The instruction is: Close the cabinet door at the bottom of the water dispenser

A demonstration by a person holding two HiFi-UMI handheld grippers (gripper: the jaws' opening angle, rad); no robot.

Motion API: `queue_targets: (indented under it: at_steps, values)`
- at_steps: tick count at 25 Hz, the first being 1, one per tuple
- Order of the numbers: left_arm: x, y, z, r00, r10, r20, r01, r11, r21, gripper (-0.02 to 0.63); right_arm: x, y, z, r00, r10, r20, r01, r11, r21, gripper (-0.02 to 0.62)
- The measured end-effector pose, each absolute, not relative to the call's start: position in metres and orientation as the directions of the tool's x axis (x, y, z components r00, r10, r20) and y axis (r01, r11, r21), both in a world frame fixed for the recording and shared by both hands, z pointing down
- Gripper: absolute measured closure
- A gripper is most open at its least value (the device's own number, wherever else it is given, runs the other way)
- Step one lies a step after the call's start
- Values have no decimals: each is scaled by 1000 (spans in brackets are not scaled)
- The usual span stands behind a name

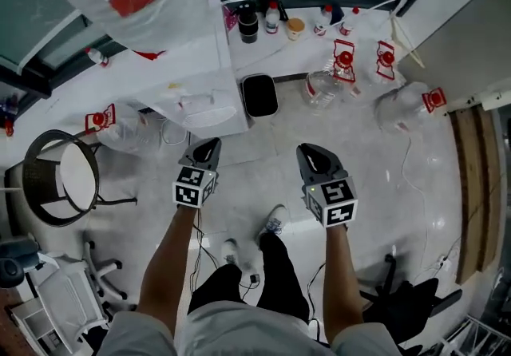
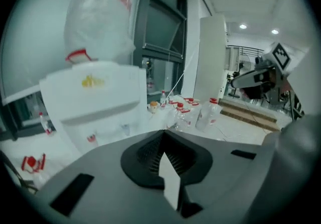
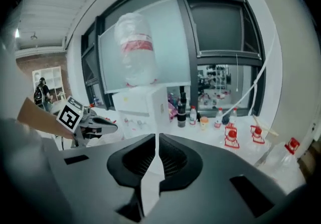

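The left tongs are pressed fully together with nothing between them. The right tongs are all but together, only a sliver of light being left at the tips and nothing caught there. Both are held out ahead of the person, side by side and well above the floor, with the water dispenser just beyond the left tongs. The dispenser stands against the window wall, beside a black bin. The cabinet door at its foot is not shown in any view, so it cannot be told whether it hangs open. Such a door is judged to be a light, stiff panel that swings freely on its hinges. No grip should be needed. It is best pushed with closed tips on the flat outer face near the free edge. A smooth face is to be expected, on which the tips may slide.
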State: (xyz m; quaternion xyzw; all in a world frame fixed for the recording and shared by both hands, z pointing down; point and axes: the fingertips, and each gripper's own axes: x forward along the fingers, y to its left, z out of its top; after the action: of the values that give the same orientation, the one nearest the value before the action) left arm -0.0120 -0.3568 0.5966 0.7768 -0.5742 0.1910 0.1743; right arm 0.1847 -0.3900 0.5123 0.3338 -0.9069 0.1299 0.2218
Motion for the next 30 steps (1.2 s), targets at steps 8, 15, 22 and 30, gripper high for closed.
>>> queue_targets:
  at_steps: [8, 15, 22, 30]
  values:
    - [-84, -238, 407, 249, -914, 321, -957, -283, -65, 589, 115, -297, 350, -701, -615, 362, -613, 778, 136, 554]
    - [-117, -160, 292, 224, -950, 217, -957, -256, -136, 589, 83, -220, 261, -737, -624, 260, -579, 781, 233, 555]
    - [-122, -90, 200, 217, -971, 100, -948, -234, -216, 589, 65, -155, 189, -776, -613, 150, -561, 779, 281, 566]
    - [-115, -42, 149, 222, -974, 33, -928, -222, -299, 589, 58, -103, 146, -800, -593, 94, -533, 773, 345, 566]
